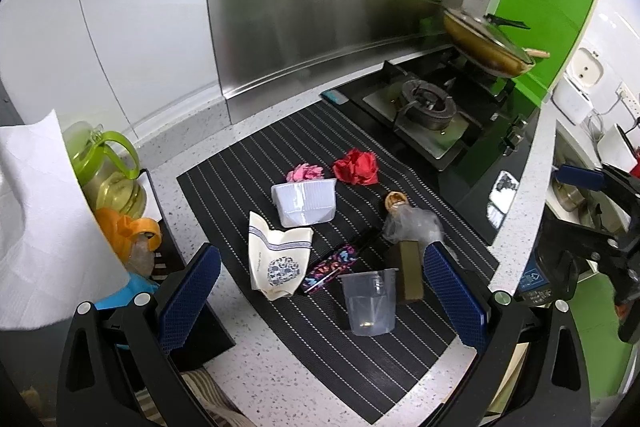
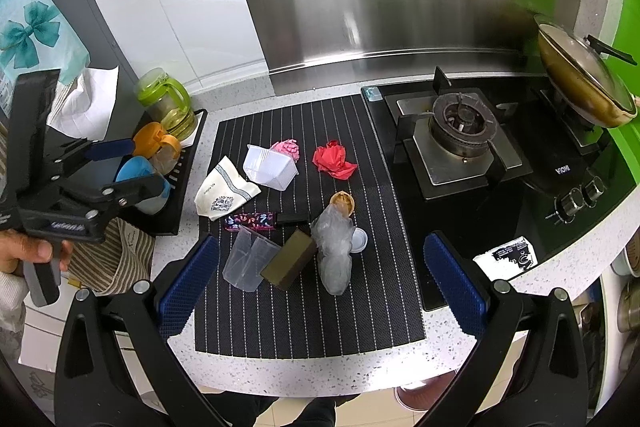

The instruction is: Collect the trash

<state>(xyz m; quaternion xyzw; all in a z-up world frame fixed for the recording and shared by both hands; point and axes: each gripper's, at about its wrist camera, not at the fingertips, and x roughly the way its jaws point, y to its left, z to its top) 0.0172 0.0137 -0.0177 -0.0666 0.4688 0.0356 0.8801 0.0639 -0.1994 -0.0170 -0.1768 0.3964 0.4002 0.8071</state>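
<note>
Scattered trash covers the striped black mat (image 2: 304,307) on our kitchen counter: a clear plastic cup (image 2: 248,259) on its side touching a brown box (image 2: 290,259), with a crumpled clear bag (image 2: 334,251) just beside that at 3 o'clock. At 12 o'clock from them lie a patterned wrapper (image 2: 250,221), a cream paper pouch (image 2: 226,195), a white plastic tray (image 2: 270,165), pink paper (image 2: 286,149) and red paper (image 2: 334,159) (both crumpled). We hold our left gripper (image 1: 322,291) and right gripper (image 2: 320,279) above the mat, each spread wide and gripping nothing. A gas stove (image 2: 460,139) sits at 3 o'clock of the mat.
</note>
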